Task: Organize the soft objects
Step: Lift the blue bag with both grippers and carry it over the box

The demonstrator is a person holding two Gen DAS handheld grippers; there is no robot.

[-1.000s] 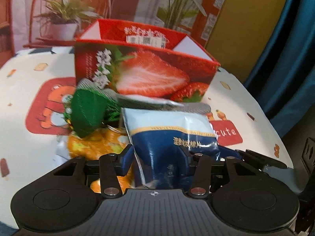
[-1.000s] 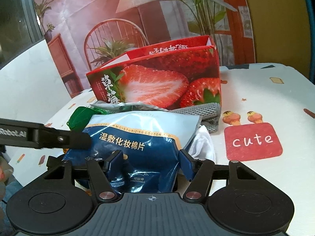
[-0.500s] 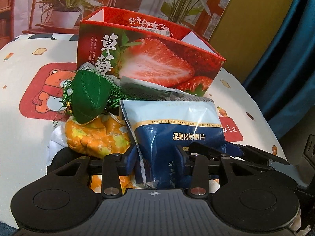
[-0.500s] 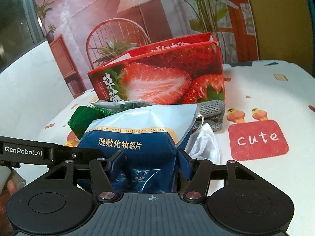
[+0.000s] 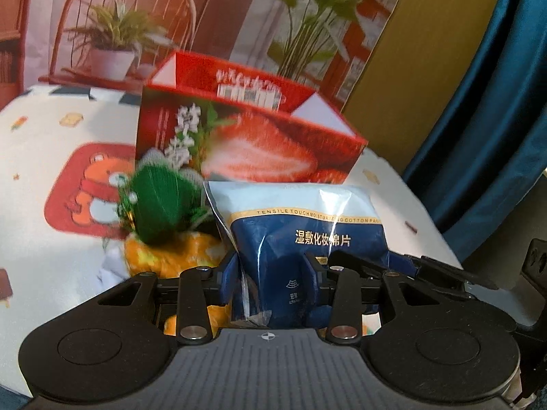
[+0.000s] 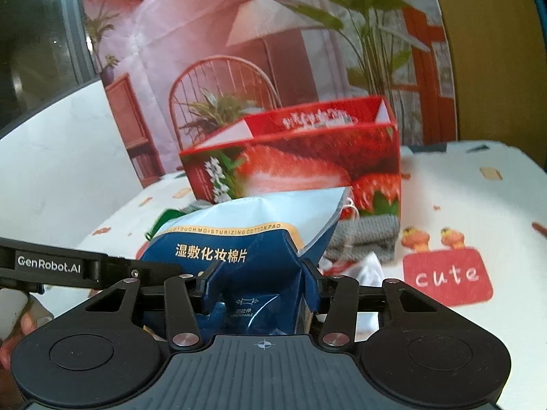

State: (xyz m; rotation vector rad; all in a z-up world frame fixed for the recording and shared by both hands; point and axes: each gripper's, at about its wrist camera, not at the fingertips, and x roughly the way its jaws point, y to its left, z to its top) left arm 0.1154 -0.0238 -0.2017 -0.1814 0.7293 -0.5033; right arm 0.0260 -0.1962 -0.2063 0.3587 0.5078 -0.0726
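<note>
Both grippers are shut on one blue and white cotton pad bag (image 5: 301, 225), which also shows in the right wrist view (image 6: 239, 239). My left gripper (image 5: 273, 273) pinches its lower edge, and my right gripper (image 6: 256, 283) pinches it from the other side. The bag is held above the table, in front of the open red strawberry box (image 5: 246, 136), seen in the right wrist view too (image 6: 301, 157). A green knitted item (image 5: 157, 201) lies on an orange soft toy (image 5: 177, 253) left of the bag.
A grey knitted cloth (image 6: 365, 239) and a white cloth (image 6: 372, 270) lie in front of the box. The tablecloth (image 6: 461, 188) has a red "cute" patch (image 6: 448, 273). A blue curtain (image 5: 495, 119) hangs at the right.
Both grippers have lifted the bag off the pile and up toward the box. The views now look more level at the box's open top.
</note>
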